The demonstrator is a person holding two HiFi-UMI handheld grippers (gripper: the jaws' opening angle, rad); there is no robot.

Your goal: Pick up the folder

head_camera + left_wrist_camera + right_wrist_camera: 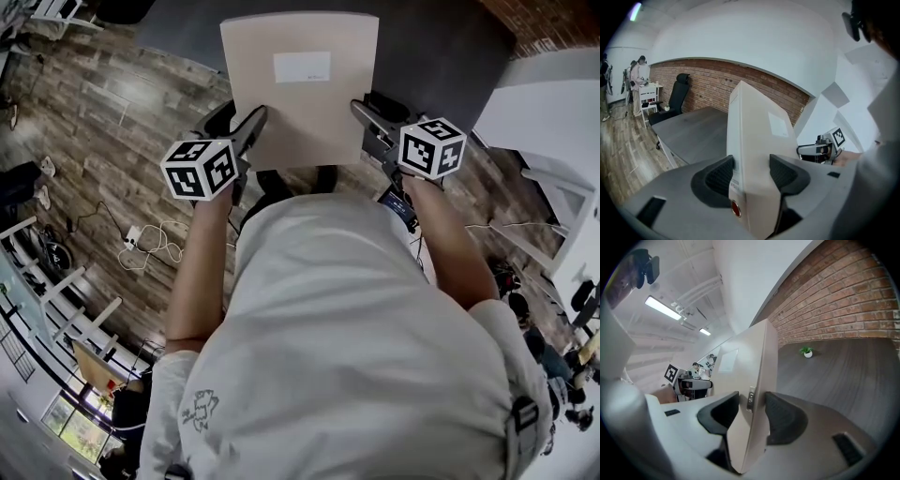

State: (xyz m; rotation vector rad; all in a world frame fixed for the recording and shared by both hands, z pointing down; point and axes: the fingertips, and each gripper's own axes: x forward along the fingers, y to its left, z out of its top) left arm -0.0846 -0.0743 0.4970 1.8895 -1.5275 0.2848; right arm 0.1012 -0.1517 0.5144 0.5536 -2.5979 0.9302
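I hold a thick beige folder [300,122] with a white label up in the air, over the dark grey table [441,56]. My left gripper [251,129] is shut on its left edge and my right gripper [367,114] on its right edge. In the left gripper view the folder [757,136] stands upright between the pads of the left gripper [751,176], a red dot low on its spine; the right gripper [820,150] shows beyond it. In the right gripper view the folder's clasp edge [752,366] sits between the right gripper's [752,416] pads, with the left gripper [689,383] behind it.
The grey table [693,131] runs along a brick wall [717,84]; a black office chair [677,96] stands at its far end. A small potted plant [806,351] sits on the table. White furniture [553,122] stands at the right, and cables [145,246] lie on the wood floor at the left.
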